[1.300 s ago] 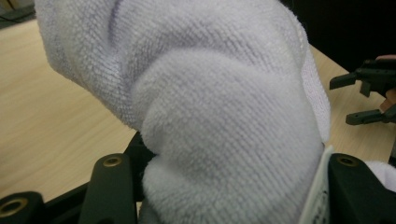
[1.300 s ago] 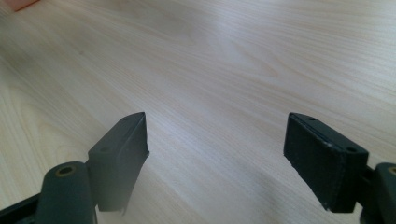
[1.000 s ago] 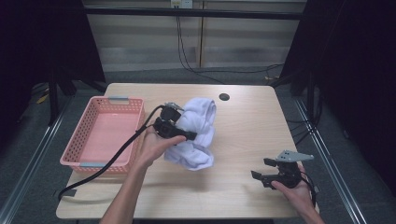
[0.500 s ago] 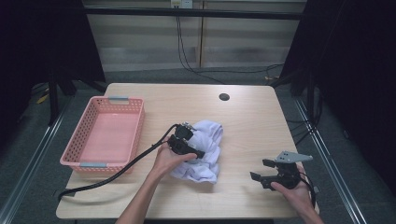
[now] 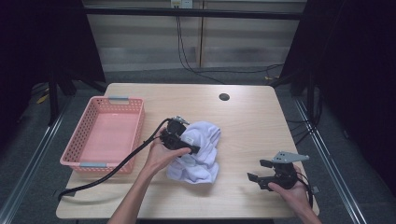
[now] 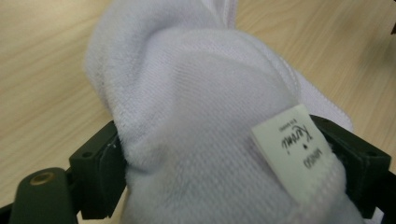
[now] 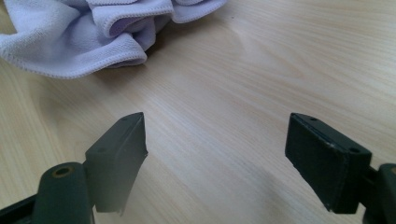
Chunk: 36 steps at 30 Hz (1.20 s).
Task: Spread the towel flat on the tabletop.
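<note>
Towel [image 5: 198, 154] right of basket [image 5: 105, 135] (apparently apart).

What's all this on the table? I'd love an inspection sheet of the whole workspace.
Surface: wooden table, with a small round hole near the far edge.
Job's things: crumpled white towel mid-table; pink basket to its left, nothing in it.
Clutter: nothing seen.
Grippers: left gripper has just been opening, towel between its jaws; right gripper open over bare wood.
Cables: black cable trails from left gripper.
Surroundings: dark curtains, cables on the floor.
</note>
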{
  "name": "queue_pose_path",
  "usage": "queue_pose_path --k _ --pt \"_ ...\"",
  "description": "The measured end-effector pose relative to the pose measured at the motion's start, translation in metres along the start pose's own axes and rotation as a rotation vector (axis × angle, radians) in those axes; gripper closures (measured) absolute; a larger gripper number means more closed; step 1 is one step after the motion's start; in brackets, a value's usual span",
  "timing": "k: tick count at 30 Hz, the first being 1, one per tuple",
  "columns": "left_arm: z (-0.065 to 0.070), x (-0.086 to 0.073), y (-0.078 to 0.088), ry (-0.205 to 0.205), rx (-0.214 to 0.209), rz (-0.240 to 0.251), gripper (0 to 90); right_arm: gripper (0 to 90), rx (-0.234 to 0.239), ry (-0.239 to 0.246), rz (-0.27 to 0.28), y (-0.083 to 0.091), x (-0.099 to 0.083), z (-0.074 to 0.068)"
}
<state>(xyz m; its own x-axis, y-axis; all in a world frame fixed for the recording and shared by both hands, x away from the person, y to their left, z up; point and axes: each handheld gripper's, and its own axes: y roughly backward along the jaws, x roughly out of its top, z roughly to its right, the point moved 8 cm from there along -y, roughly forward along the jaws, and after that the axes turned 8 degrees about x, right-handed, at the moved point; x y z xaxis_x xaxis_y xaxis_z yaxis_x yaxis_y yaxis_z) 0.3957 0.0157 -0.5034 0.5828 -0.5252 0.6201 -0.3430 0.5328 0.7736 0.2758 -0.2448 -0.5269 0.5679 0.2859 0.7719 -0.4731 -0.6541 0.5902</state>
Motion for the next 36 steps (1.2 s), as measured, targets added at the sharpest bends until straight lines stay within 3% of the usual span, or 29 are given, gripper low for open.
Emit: queue_pose_path --k 5,8,11,13,14,18,21,22,24,27,32,33,36 --pt "-0.006 0.007 0.011 -0.002 -0.002 0.026 15.4 20.7 0.014 0.002 -0.001 -0.003 0.002 -0.003" --pt "-0.009 0.013 0.019 0.015 -0.003 0.067 15.5 20.7 0.019 0.004 0.002 -0.004 0.003 -0.004" --pt "-0.012 0.012 0.027 0.018 -0.032 0.094 15.7 20.6 0.026 -0.001 0.01 -0.004 0.005 -0.005" --pt "-0.015 0.009 0.031 0.034 -0.016 0.093 15.7 20.7 0.031 0.003 0.01 -0.005 0.008 -0.007" --pt "-0.015 0.008 0.033 0.023 -0.014 0.091 15.8 20.7 0.034 0.005 0.01 -0.006 0.01 -0.009" --pt "-0.017 0.005 0.054 0.039 -0.015 0.156 18.4 21.1 0.055 0.03 0.009 -0.012 0.018 -0.017" --pt "-0.019 -0.001 0.069 0.026 0.015 0.158 24.6 21.9 0.078 0.043 0.018 -0.019 0.029 -0.026" --pt "-0.02 -0.004 0.073 0.024 0.02 0.16 25.6 22.3 0.088 0.046 0.019 -0.021 0.032 -0.029" --pt "-0.018 -0.017 0.082 0.038 0.02 0.168 37.7 24.2 0.107 0.065 0.017 -0.029 0.04 -0.036" --pt "-0.016 -0.04 0.085 0.037 0.033 0.134 44.6 26.7 0.141 0.092 0.016 -0.044 0.052 -0.048" --pt "-0.008 -0.074 0.092 0.05 0.027 0.126 50.2 30.9 0.171 0.112 0.01 -0.063 0.068 -0.06" --pt "-0.005 -0.081 0.091 0.055 0.009 0.127 50.2 32.3 0.179 0.11 0.015 -0.065 0.071 -0.062" --pt "-0.005 -0.096 0.079 0.078 0.006 0.141 47.8 37.6 0.19 0.116 0.021 -0.074 0.078 -0.066"
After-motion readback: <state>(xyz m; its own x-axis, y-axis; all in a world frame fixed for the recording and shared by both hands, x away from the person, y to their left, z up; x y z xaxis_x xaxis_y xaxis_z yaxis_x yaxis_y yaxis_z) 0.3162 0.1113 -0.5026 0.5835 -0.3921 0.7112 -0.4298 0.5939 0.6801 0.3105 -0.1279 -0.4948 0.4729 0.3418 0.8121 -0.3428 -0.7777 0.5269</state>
